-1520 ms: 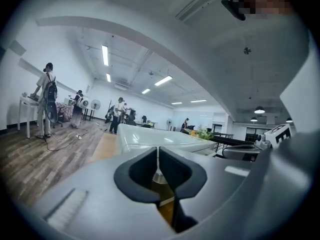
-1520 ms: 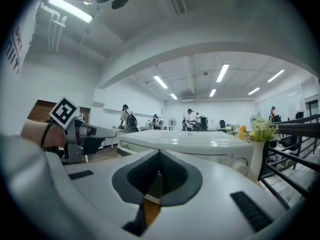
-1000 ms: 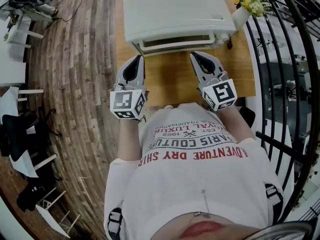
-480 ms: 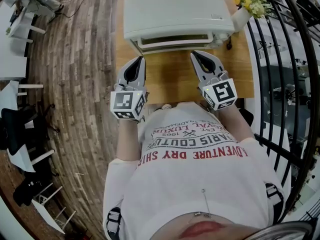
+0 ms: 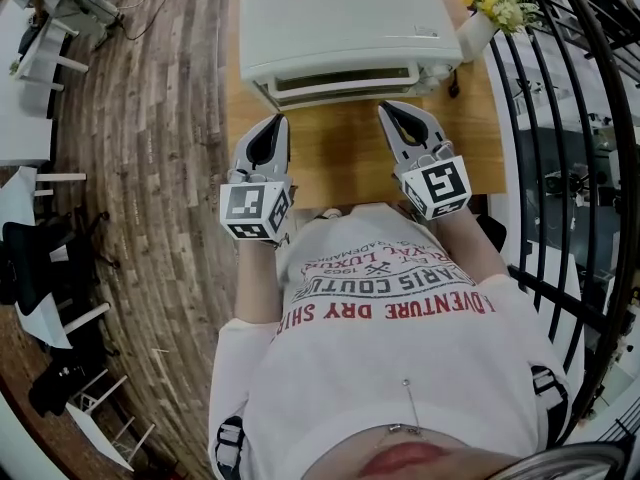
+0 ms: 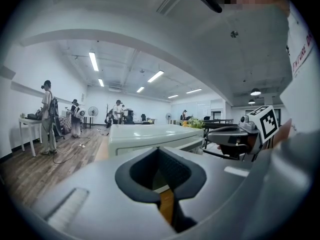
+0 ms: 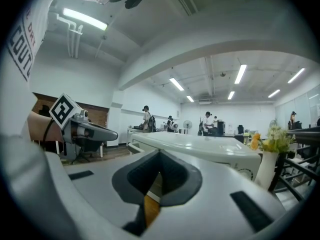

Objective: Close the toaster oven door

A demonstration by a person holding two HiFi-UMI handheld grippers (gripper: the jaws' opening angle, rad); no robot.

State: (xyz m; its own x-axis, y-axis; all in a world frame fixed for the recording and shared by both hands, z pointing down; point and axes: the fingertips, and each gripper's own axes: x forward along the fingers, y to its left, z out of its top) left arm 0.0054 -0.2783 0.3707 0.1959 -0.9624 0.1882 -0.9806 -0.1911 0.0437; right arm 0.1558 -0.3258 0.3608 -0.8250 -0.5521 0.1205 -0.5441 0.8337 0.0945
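Up at the far end of the table (image 5: 350,158) I've got the toaster oven (image 5: 340,18): a boxy cream-white shell, smooth and faintly glossy, rounded at the corners, sitting on warm honey-coloured wood. Its front faces me, a pale frame round a long dark strip of glass. From this steep angle I can't say for sure whether the door is fully flush or a crack ajar.

Left gripper (image 5: 279,118) now: grey moulded plastic tapering to a point, jaws brought together at the tips. Only the dark teardrop hollow shows behind them, and nothing is caught between. Right gripper (image 5: 386,108), same story: tips together, nothing in them.

Both hover over bare tabletop, pointing at the oven's front. The left one is near its left corner and the right one nearer its right half, neither touching it. A white vase (image 5: 478,33) of yellow flowers stands just beside the oven's right end. Plank floor (image 5: 160,168) runs off to the left, and a black railing (image 5: 560,148) curves down the right.
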